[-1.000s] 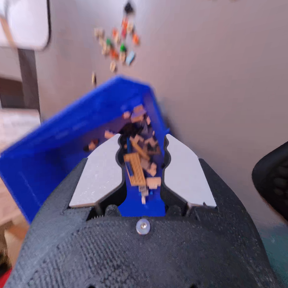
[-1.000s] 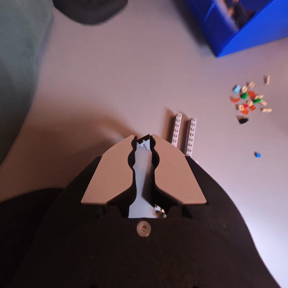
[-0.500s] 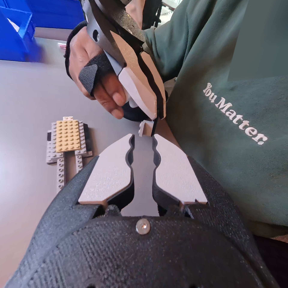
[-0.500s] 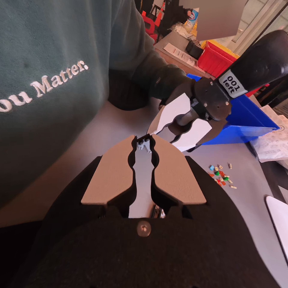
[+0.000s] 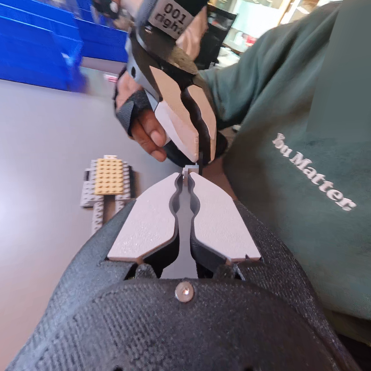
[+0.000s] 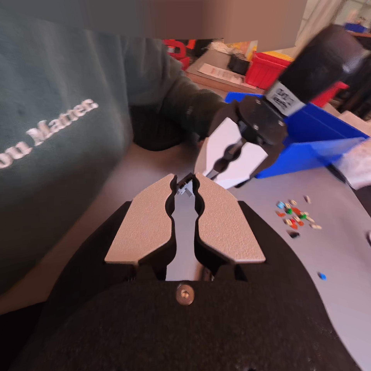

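Both hand-held grippers (image 5: 186, 176) (image 6: 184, 178) pinching grey brick piece (image 5: 189, 170)

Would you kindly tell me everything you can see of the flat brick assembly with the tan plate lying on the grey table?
The brick assembly lies flat on the grey table, studs up. A tan studded plate sits on top of wider grey plates, with black parts at both sides and a small pale piece at the far end. Two narrow grey beams run toward the camera. It looks like plastic. Nothing touches it; the left gripper partly hides its near end.

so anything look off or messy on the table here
Only a loose scatter of small coloured bricks on the grey table, plus one stray blue piece apart from them. Nothing looks damaged.
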Demonstrator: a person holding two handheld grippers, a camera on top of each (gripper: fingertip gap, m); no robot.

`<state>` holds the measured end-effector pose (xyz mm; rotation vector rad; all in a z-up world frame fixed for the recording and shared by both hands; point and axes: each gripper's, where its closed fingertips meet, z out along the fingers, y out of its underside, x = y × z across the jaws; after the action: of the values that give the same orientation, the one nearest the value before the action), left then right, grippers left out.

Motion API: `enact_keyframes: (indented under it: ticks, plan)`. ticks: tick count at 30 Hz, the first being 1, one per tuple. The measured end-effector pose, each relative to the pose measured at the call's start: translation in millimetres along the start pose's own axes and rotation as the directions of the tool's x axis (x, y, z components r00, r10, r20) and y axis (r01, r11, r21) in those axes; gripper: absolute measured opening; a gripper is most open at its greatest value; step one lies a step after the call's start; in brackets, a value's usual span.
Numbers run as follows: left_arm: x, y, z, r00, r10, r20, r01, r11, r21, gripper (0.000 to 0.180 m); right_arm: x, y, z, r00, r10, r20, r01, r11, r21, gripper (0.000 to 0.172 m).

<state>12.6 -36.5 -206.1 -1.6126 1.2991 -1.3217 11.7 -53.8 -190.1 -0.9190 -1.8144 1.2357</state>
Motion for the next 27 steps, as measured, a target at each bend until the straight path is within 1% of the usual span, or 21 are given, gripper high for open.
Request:
enact_keyframes:
  ticks: [1, 2, 3, 5, 7, 8, 11, 12, 14, 15, 16, 17, 18, 19, 20, 21, 23, 24, 26, 27]
  plan:
    - [-11.8, -3.6, -6.6, 0.997, 0.001, 0.082, -0.002, 1.0, 0.004, 0.005, 14.2, 2.3, -4.8, 0.997, 0.048, -0.062, -0.048, 0.999, -0.005, 0.014]
    - [-25.7, -6.8, -14.3, 0.983, 0.01, 0.182, -0.01, 1.0, 0.003, 0.005, 27.0, 4.8, -9.7, 0.989, 0.097, -0.113, -0.099, 0.995, -0.011, 0.018]
    - [-36.0, -9.9, -21.8, 0.963, 0.033, 0.267, -0.034, 0.999, -0.001, 0.005, 36.6, 6.9, -13.7, 0.979, 0.138, -0.152, -0.141, 0.99, -0.012, 0.026]
    - [-49.6, -12.9, -32.1, 0.912, 0.096, 0.399, -0.085, 0.995, -0.044, 0.005, 50.2, 10.8, -18.1, 0.961, 0.16, -0.228, -0.168, 0.986, -0.017, 0.03]
    - [-55.1, -11.7, -33.9, 0.86, 0.186, 0.475, -0.143, 0.982, -0.125, 0.005, 58.4, 12.7, -18.7, 0.947, 0.113, -0.301, -0.127, 0.992, -0.027, 0.029]
    - [-55.4, -11.5, -32.2, 0.843, 0.219, 0.492, -0.163, 0.974, -0.154, 0.005, 60.8, 14.3, -17.8, 0.94, 0.091, -0.328, -0.111, 0.993, -0.043, 0.028]
    - [-54.9, -8.6, -25.3, 0.82, 0.263, 0.508, -0.178, 0.961, -0.211, 0.005, 59.7, 23.0, -11.8, 0.936, 0.016, -0.352, -0.065, 0.99, -0.128, 0.024]
    - [-55.2, -6.9, -24.0, 0.816, 0.271, 0.51, -0.177, 0.958, -0.225, 0.005, 58.3, 23.1, -10.3, 0.934, -0.018, -0.357, -0.034, 0.989, -0.14, 0.009]
    - [-57.4, -5.7, -25.2, 0.827, 0.22, 0.518, -0.13, 0.97, -0.205, 0.005, 58.6, 26.0, -9.2, 0.915, -0.146, -0.376, 0.068, 0.975, -0.213, 0.005]
    - [-59.5, -5.8, -26.3, 0.843, 0.162, 0.512, -0.085, 0.982, -0.171, 0.006, 58.9, 27.2, -8.4, 0.891, -0.24, -0.384, 0.145, 0.955, -0.26, 0.005]
    - [-69.3, -4.7, -33.6, 0.826, 0.1, 0.555, -0.024, 0.989, -0.143, 0.005, 51.7, 26.5, -4.2, 0.877, -0.331, -0.347, 0.238, 0.929, -0.285, 0.005]
    - [-82.2, -3.7, -47.6, 0.788, 0.095, 0.609, -0.016, 0.991, -0.134, 0.005, 37.3, 23.7, 2.5, 0.879, -0.386, -0.281, 0.313, 0.91, -0.272, 0.005]
    - [-84.6, -6.7, -56.7, 0.803, -0.006, 0.596, 0.046, 0.998, -0.052, 0.005, 28.1, 21.4, 7.7, 0.876, -0.412, -0.253, 0.347, 0.9, -0.264, 0.005]
    - [-80.0, -13.6, -61.1, 0.835, -0.113, 0.538, 0.107, 0.993, 0.041, 0.005, 23.9, 22.8, 10.5, 0.86, -0.453, -0.234, 0.383, 0.877, -0.29, 0.005]
    - [-78.5, -17.5, -66.6, 0.838, -0.126, 0.53, 0.11, 0.992, 0.061, 0.005, 25.2, 26.2, 10.2, 0.841, -0.49, -0.229, 0.408, 0.853, -0.324, 0.005]
    - [-79.4, -18.2, -71.8, 0.823, -0.08, 0.562, 0.079, 0.997, 0.025, 0.005, 28.9, 29.0, 8.1, 0.844, -0.482, -0.237, 0.395, 0.856, -0.333, 0.005]
    - [-75.0, -26.1, -80.9, 0.8, 0.021, 0.6, 0.004, 0.999, -0.041, 0.005, 35.9, 31.1, 1.3, 0.886, -0.38, -0.265, 0.306, 0.91, -0.279, 0.004]
    - [-73.3, -29.8, -90.0, 0.778, 0.073, 0.624, -0.023, 0.996, -0.088, 0.005, 40.4, 30.9, -3.2, 0.903, -0.324, -0.282, 0.256, 0.933, -0.251, 0.005]
    - [-72.6, -36.5, -123.4, 0.68, 0.211, 0.702, -0.075, 0.973, -0.22, 0.005, 49.4, 27.8, -13.3, 0.917, -0.244, -0.317, 0.187, 0.962, -0.199, 0.004]
    - [-71.9, -35.3, -143.4, 0.628, 0.271, 0.73, -0.063, 0.952, -0.299, 0.005, 54.2, 24.8, -18.9, 0.916, -0.218, -0.338, 0.166, 0.97, -0.175, 0.005]
